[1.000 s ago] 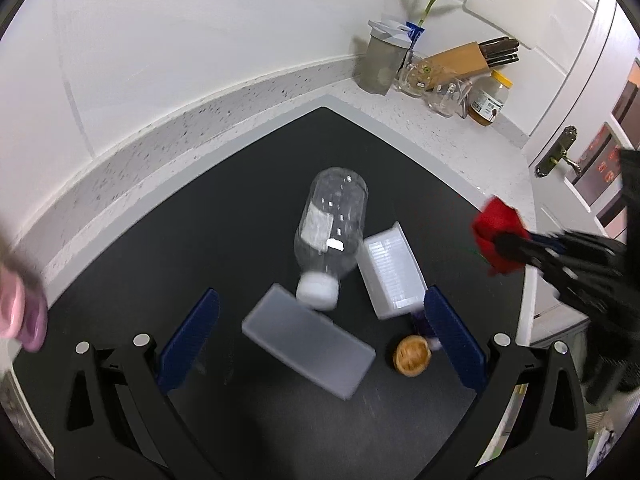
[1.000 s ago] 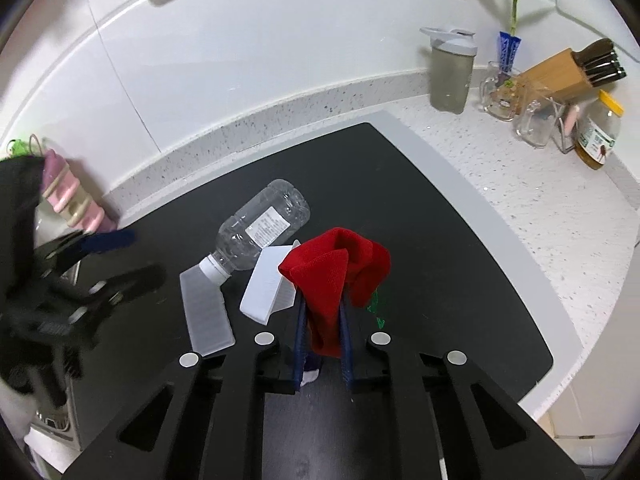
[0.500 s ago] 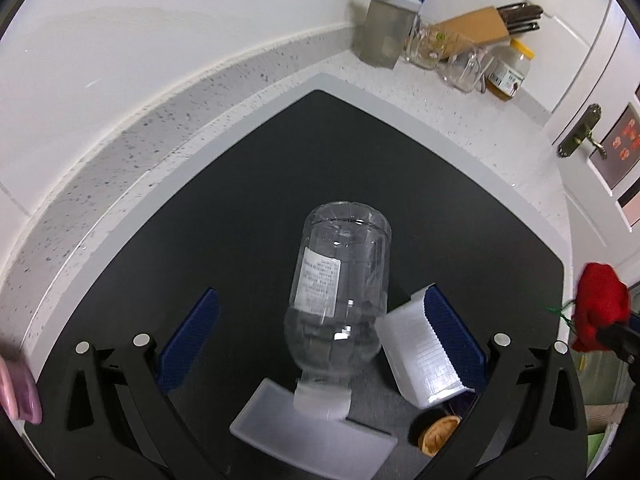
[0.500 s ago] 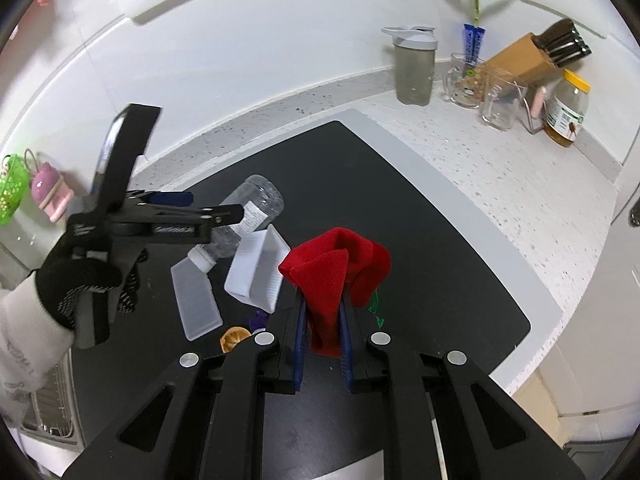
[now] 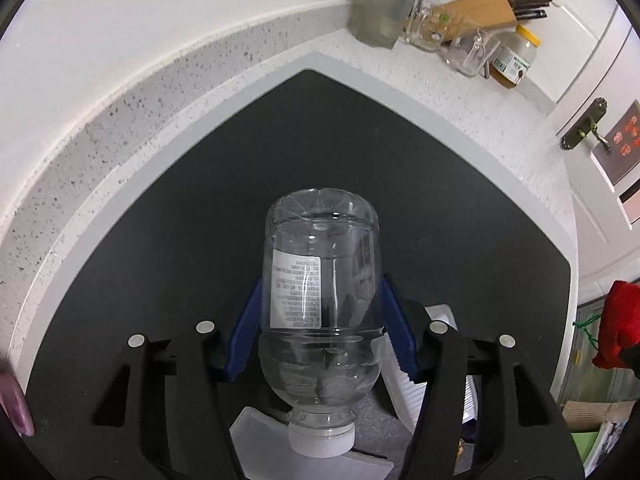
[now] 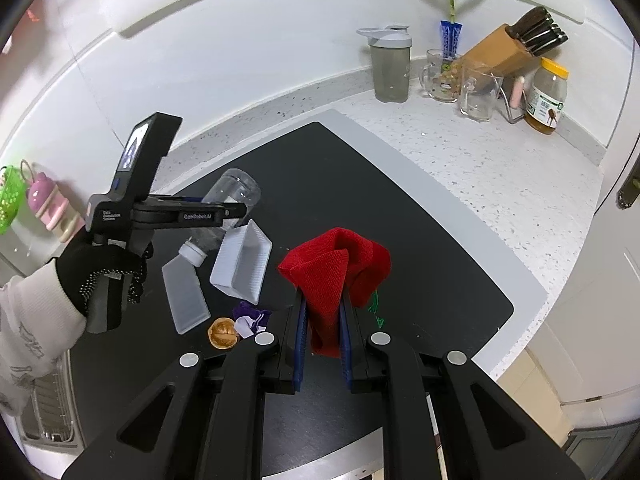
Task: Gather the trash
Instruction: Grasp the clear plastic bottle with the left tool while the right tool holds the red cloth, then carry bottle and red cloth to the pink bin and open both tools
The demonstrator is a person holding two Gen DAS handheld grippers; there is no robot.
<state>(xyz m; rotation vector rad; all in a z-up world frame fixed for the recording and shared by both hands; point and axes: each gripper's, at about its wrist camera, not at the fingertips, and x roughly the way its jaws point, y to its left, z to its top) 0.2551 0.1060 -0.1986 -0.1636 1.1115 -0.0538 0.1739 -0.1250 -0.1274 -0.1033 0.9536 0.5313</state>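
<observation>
Clear plastic bottle (image 5: pixel 320 300) lies on the black mat (image 5: pixel 200 240) on the counter (image 6: pixel 480 152), white cap resting on a frosted lid (image 6: pixel 185 296), a white tray (image 6: pixel 242 262) just beside it. Left gripper (image 5: pixel 320 320): jaws have just been closing, blue pads against the bottle's sides. Right gripper (image 6: pixel 323 332): jaws narrow, clamped on a red cloth (image 6: pixel 336 268); a walnut (image 6: pixel 222 333) and purple scrap (image 6: pixel 250 316) lie near.

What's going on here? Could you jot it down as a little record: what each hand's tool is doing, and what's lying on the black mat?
left tool: jaws have just been closing, pads now against the clear bottle
right tool: shut on a red cloth
black mat: white tray, frosted lid, walnut, purple scrap
</observation>
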